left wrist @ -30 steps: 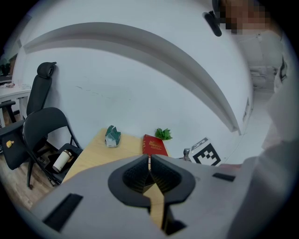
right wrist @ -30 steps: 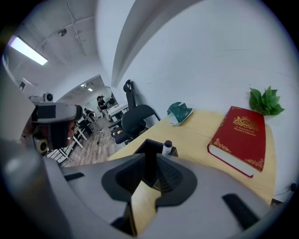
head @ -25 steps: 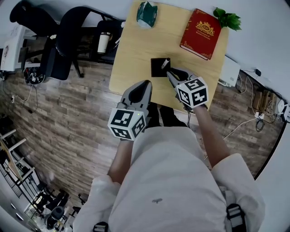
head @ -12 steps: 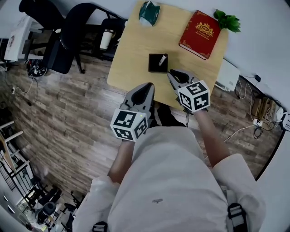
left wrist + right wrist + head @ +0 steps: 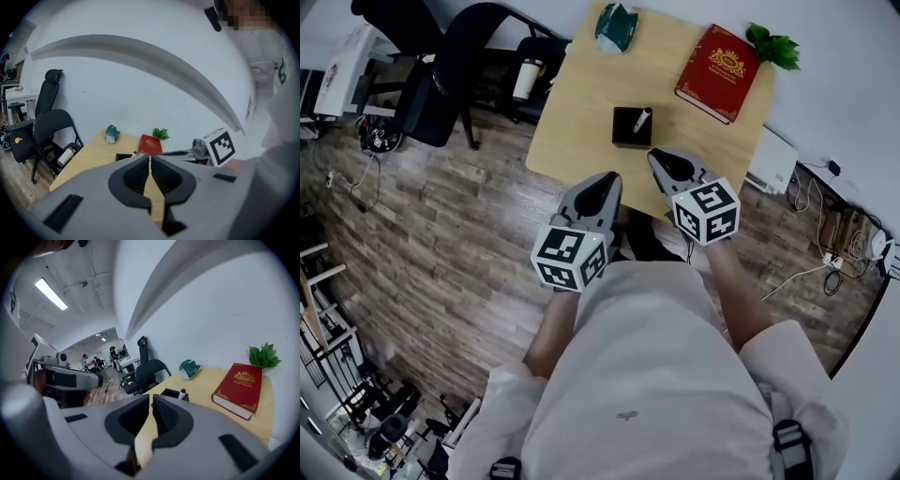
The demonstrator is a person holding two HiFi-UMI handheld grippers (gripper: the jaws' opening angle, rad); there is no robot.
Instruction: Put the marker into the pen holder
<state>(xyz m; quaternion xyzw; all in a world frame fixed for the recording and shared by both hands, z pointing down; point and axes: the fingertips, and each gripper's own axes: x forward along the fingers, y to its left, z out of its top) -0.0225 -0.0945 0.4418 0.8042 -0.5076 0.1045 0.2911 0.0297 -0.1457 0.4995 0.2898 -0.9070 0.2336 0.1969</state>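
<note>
A black pen holder (image 5: 628, 129) stands in the middle of the wooden table (image 5: 577, 112). The marker (image 5: 643, 119) stands in it, leaning right, with its white cap sticking out. My right gripper (image 5: 657, 156) hangs just short of the holder near the table's front edge, shut and holding nothing. Lower and to the left, my left gripper (image 5: 607, 178) is at the table's front edge, also shut and holding nothing. The right gripper view shows the holder (image 5: 169, 392) and marker (image 5: 182, 392) beyond the right gripper (image 5: 151, 395). Past the left gripper (image 5: 149, 157) the holder (image 5: 123, 157) is partly hidden.
A red book (image 5: 715, 66) lies at the table's back right beside a green plant (image 5: 773, 44). A teal object (image 5: 616, 25) sits at the back left. Black office chairs (image 5: 455, 66) and a white cup (image 5: 523, 82) stand left of the table. Wooden floor lies around.
One second ago the marker was at my right gripper's tips over the holder. It now stands in the holder, and the right gripper has drawn back toward the person.
</note>
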